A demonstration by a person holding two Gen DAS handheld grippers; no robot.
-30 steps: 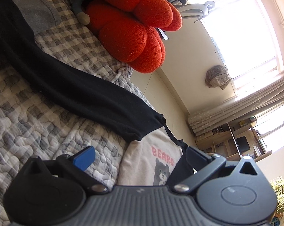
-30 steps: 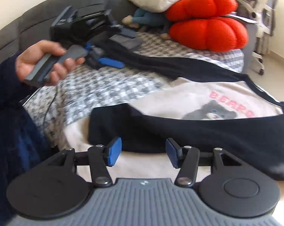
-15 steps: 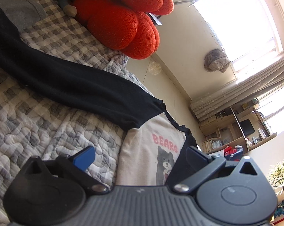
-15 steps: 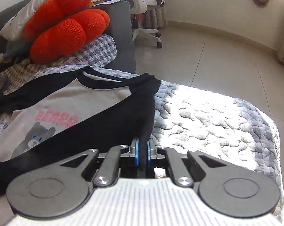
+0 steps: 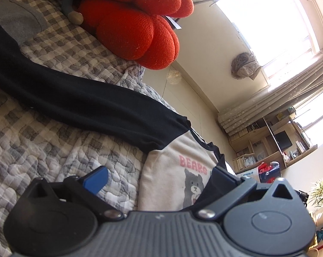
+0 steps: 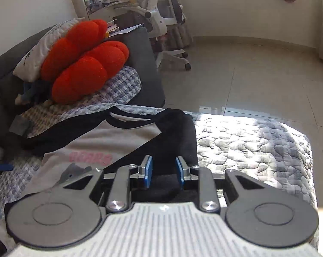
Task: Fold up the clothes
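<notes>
A cream shirt with black sleeves and a pink BEARS bear print (image 5: 183, 171) lies flat on a grey quilted cover (image 5: 32, 150). One black sleeve (image 5: 86, 107) stretches out to the left across the quilt. My left gripper (image 5: 159, 177) is open and empty, low over the shirt's body edge. In the right wrist view the shirt (image 6: 110, 137) lies with its other black sleeve (image 6: 178, 132) folded across the body. My right gripper (image 6: 162, 172) is open just above that sleeve, with nothing between its blue pads (image 6: 148, 171).
A big red plush cushion (image 5: 135, 25) and a white pillow (image 6: 39, 49) sit at the sofa's far end. A white office chair (image 6: 168, 21) stands on the tiled floor (image 6: 247, 75). The cover's edge (image 6: 301, 141) drops off on the right.
My right gripper was shut on the black sleeve half a second ago; now it has opened and let the sleeve go, folded over the shirt. My left gripper has stayed open, shifting only slightly.
</notes>
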